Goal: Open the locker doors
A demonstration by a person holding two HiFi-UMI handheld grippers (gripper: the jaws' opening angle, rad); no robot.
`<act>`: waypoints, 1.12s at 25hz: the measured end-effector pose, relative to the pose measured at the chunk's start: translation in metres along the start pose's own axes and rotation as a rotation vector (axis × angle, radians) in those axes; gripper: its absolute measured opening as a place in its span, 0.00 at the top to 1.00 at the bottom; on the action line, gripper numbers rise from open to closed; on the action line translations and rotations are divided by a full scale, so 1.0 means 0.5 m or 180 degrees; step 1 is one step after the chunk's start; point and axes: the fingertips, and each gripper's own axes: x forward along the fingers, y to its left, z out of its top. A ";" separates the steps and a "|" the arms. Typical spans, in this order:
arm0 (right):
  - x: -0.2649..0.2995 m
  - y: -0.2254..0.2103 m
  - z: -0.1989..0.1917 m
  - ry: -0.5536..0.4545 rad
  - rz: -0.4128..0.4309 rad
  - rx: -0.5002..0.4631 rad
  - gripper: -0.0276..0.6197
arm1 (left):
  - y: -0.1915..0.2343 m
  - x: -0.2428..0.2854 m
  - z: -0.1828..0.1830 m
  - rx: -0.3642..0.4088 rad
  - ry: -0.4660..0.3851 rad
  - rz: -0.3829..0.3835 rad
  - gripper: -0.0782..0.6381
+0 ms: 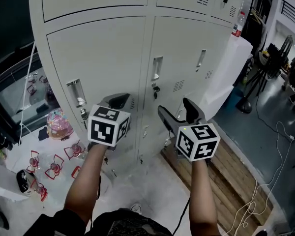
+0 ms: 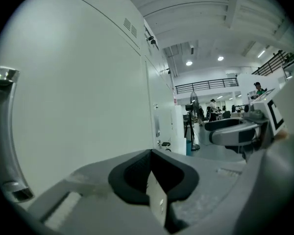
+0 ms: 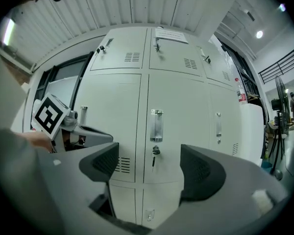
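A bank of pale grey lockers [image 1: 113, 48] stands in front of me, every door in sight closed. The left door has a recessed handle [image 1: 76, 93], the middle door a handle [image 1: 157, 69] with a key [image 3: 156, 151] hanging below it. My left gripper [image 1: 119, 102] is shut and empty, close to the left door's lower right corner. In the left gripper view the pads [image 2: 137, 173] meet and the door handle [image 2: 5, 131] shows at far left. My right gripper [image 1: 179, 113] stands open and empty, facing the middle door [image 3: 156, 125], apart from it.
A wooden pallet [image 1: 226, 171] lies on the floor at the right, beneath the lockers' right end. Pink and red small items [image 1: 54, 166] are scattered on the floor at the left. Cables [image 1: 270, 181] and a tripod [image 1: 255, 77] are further right.
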 end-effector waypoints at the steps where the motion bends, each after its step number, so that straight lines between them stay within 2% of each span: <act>1: 0.009 -0.001 0.003 -0.0009 0.0020 0.0000 0.37 | 0.005 0.004 0.001 -0.0013 0.0004 0.0004 0.89; 7: 0.062 0.002 0.017 -0.0066 0.0201 -0.0047 0.37 | 0.015 0.020 0.004 0.0041 0.0012 0.0046 0.89; 12: 0.106 0.003 0.027 -0.0161 0.0449 -0.0037 0.37 | 0.029 0.027 0.001 0.0063 0.0035 0.0200 0.89; 18: 0.159 0.013 0.038 -0.0211 0.0909 -0.0054 0.37 | 0.048 0.036 -0.002 -0.0025 0.0052 0.0514 0.89; 24: 0.209 0.037 0.046 -0.0159 0.1466 -0.0113 0.38 | 0.066 0.036 -0.008 -0.0196 0.0110 0.0947 0.89; 28: 0.228 0.044 0.056 -0.0157 0.1712 -0.0130 0.38 | 0.064 0.027 -0.015 -0.0275 0.0157 0.1152 0.89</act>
